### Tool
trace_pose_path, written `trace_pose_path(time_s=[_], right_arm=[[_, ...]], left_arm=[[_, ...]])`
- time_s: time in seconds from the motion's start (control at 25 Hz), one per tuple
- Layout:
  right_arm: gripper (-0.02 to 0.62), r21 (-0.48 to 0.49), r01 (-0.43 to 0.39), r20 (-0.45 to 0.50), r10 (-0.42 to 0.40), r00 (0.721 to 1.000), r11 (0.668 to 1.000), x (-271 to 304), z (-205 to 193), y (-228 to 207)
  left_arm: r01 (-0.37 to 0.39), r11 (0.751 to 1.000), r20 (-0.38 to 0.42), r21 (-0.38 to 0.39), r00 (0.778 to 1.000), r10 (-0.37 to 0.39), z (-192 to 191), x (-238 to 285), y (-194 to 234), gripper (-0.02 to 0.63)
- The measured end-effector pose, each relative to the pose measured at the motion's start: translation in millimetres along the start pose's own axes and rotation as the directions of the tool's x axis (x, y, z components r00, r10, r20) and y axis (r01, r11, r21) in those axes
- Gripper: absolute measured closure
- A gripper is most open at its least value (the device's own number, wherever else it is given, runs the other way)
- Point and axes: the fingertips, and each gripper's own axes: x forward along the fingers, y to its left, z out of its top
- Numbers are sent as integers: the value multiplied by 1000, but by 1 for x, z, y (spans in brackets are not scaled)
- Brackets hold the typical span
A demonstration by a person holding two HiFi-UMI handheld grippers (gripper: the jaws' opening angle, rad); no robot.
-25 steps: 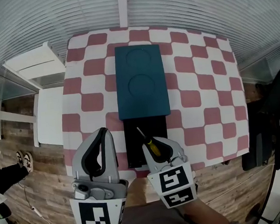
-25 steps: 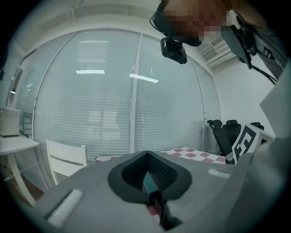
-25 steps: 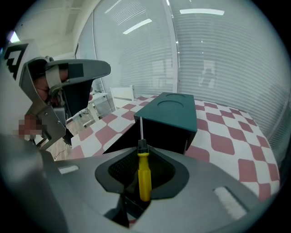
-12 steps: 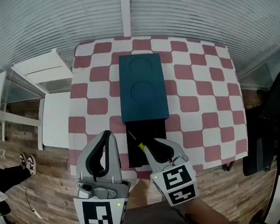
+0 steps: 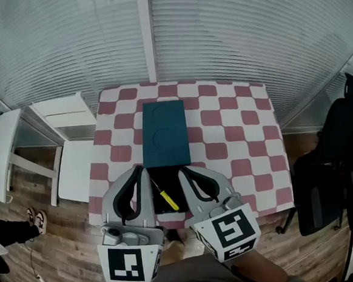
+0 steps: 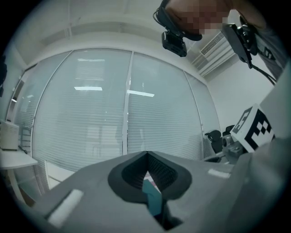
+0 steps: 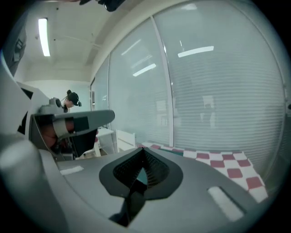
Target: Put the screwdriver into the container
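Your right hand-held gripper (image 7: 144, 150) has just been closing its jaws. They now stand together at the tips with nothing between them, so it carries nothing. Your left hand-held gripper (image 6: 146, 154) is beside it on the left. Its jaws also meet at the tips and it is also empty. Both are above the near edge of the desk (image 5: 237, 138), and neither touches the things on it. Between and below them, the screwdriver (image 5: 168, 200) lies inside the open black container (image 5: 174, 177). Its yellow handle is toward you and its thin dark shaft points to the far left. Just beyond the container is the teal cover (image 5: 165, 134), which leaves this near part uncovered. From how things lie, I judge that the task is already done. If you must take the screwdriver again, I think it will feel light and stiff. It should not be fragile, but it is round, so it can roll or turn between the pads. The smooth plastic of the handle may slip a little. The best place to hold is the middle of the yellow handle, across its width. The shaft is too thin for a sure grip.
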Motion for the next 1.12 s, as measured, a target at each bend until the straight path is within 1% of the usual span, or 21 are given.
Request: trace_pose_path(time_s=[0.08,0.2,0.36,0.48,0.72,1.12], right_arm=[[569,-37,8,80,-5,997,999,-14,29,-8],[571,-72,26,158,-14,987,997,-33,62,-21],[571,-102,48,220,-24,975,994,-52,90,-39],[571,-117,59,258,-27,966,991,-62,105,-52],[572,-133,71,310,-27,950,988,-78,121,-68],[572,-128,72,329,-26,944,989,-90,124,-81]], left_arm=[[-2,1000,31,4,1000,2,16,3,-11,606],[-4,1000,63,28,998,3,37,6,-27,604],[-19,997,96,74,995,12,59,13,-41,604],[-34,996,115,81,993,24,70,19,-47,606],[-72,991,157,112,986,54,89,26,-51,604],[-61,991,151,122,988,42,90,33,-67,604]])
